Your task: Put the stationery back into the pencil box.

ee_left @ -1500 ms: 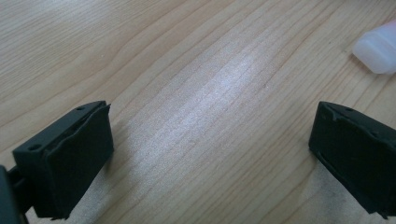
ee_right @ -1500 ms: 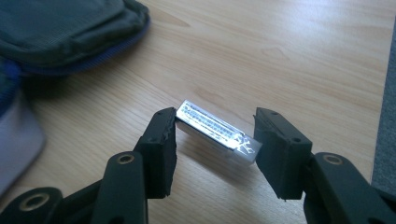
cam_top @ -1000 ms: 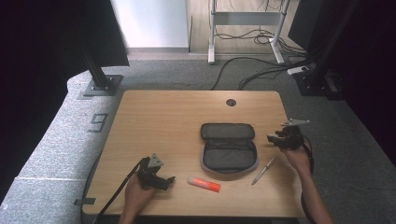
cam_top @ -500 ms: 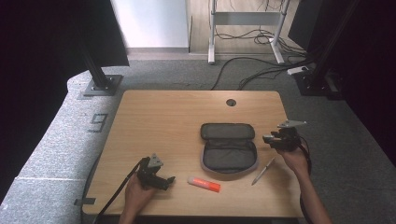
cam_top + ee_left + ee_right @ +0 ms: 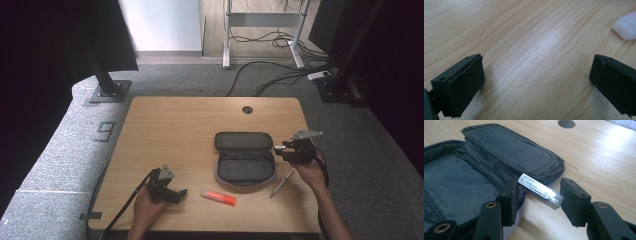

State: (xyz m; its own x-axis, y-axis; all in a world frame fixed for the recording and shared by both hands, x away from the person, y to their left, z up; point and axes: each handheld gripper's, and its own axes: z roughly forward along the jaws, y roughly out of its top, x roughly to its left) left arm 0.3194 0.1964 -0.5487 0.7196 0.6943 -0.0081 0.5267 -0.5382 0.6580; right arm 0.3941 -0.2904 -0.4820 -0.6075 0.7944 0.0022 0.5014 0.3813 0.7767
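An open dark grey pencil case (image 5: pixel 245 160) lies at the table's middle right, lid flap folded back. My right gripper (image 5: pixel 279 149) hovers at its right edge, shut on a small clear labelled box (image 5: pixel 540 190) held end to end between the pads, just above the case's rim (image 5: pixel 499 157). My left gripper (image 5: pixel 181 192) rests on the wood near the front edge, jaws wide apart with bare table between them (image 5: pixel 536 58). An orange-and-white tube (image 5: pixel 218 196) lies just right of it; its white end (image 5: pixel 626 25) sits beyond the jaws in the left gripper view.
A silver pen (image 5: pixel 282 182) lies on the table to the right of the case, below my right hand. A round cable hole (image 5: pixel 247 109) is at the far edge. The wooden table (image 5: pixel 170 130) has free room on its left half.
My right gripper has moved left toward the pencil case and slightly up, still carrying the small box. The left gripper has stayed put.
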